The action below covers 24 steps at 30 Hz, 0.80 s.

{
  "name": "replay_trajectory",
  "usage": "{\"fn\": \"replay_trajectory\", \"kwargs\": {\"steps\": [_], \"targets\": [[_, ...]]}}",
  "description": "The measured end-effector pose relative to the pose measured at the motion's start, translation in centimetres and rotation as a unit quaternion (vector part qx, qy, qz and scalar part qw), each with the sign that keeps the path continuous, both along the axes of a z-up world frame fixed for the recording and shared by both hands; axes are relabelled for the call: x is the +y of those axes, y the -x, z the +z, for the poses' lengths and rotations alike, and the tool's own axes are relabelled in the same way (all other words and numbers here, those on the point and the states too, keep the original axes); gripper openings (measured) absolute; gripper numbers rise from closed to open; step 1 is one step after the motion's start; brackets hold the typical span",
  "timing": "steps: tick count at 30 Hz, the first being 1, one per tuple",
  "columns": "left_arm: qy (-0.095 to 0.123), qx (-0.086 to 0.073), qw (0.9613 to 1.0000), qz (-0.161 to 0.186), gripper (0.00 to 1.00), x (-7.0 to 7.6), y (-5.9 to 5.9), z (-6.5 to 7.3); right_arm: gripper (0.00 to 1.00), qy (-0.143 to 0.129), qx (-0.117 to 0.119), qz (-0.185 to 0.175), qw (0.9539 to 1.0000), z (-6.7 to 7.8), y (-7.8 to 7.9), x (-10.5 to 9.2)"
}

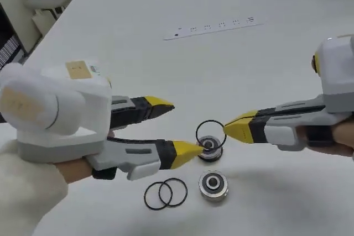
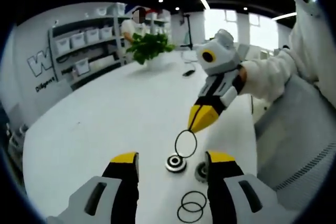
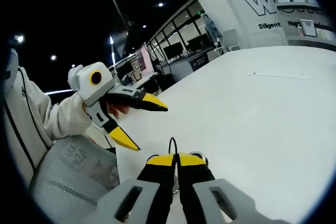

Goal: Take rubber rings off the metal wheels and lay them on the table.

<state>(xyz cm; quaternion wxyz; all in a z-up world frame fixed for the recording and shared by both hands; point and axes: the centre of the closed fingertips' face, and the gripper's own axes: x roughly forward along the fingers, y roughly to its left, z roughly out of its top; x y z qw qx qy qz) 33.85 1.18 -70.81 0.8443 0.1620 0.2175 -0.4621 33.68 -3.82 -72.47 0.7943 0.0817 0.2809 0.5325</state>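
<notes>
Head view, nearest first: two rubber rings point(image 1: 165, 193) lie flat on the table point(image 1: 232, 75), overlapping one another, their step done. Just beside them, to the right, stands the near metal wheel point(image 1: 213, 185). Beyond it, close but apart, stands the far metal wheel point(image 1: 210, 148).

My left gripper point(image 1: 187, 127) has its jaws spread wide with nothing between them. Its lower tip sits just beside the far wheel; I cannot tell whether it touches.

My right gripper point(image 1: 229, 128) has its jaws pressed together on a third ring point(image 1: 210, 132), which hangs upright from the tips directly over the far wheel. The left gripper view puts the ring's lowest edge at the wheel's top. I cannot tell whether it is clear. Farthest off, a power strip point(image 1: 213, 27) lies well apart from the work.

Judgement: the step in hand is the removal of the third ring, at the end of the pull-off. The next move calls for:
- raising it clear of the wheel;
- carrying it to bare table near the laid pair;
- lowering it flat, then parting the jaws.

Count:
- Rings: three (two laid, one pinched).
- Wheels: two.
- Grippers: two.

I cannot tell whether either wheel carries a further ring.
</notes>
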Motion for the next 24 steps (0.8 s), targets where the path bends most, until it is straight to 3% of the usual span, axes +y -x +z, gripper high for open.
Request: {"fn": "replay_trajectory", "kwargs": {"steps": [7, 14, 19, 24], "targets": [[-0.02, -0.015, 0.9996, 0.014, 0.64, 2.7, 0.4, 2.3, 0.0, -0.002, -0.022, -0.007, 0.9997, 2.7, 0.5, -0.9], [-0.019, -0.042, 0.9987, 0.021, 0.74, 4.9, 2.0, 5.1, 0.0, 0.014, -0.049, -0.009, 0.9986, 5.0, 1.6, -1.4], [-0.023, -0.049, 0.9981, 0.028, 0.83, 6.2, 3.5, 5.8, 0.0, 0.009, -0.062, -0.008, 0.998, 6.9, 2.8, -1.4], [-0.026, -0.044, 0.9979, 0.038, 0.86, 7.9, 5.1, 5.5, 0.0, 0.027, -0.067, -0.003, 0.9974, 7.3, 3.3, -1.5]]}}
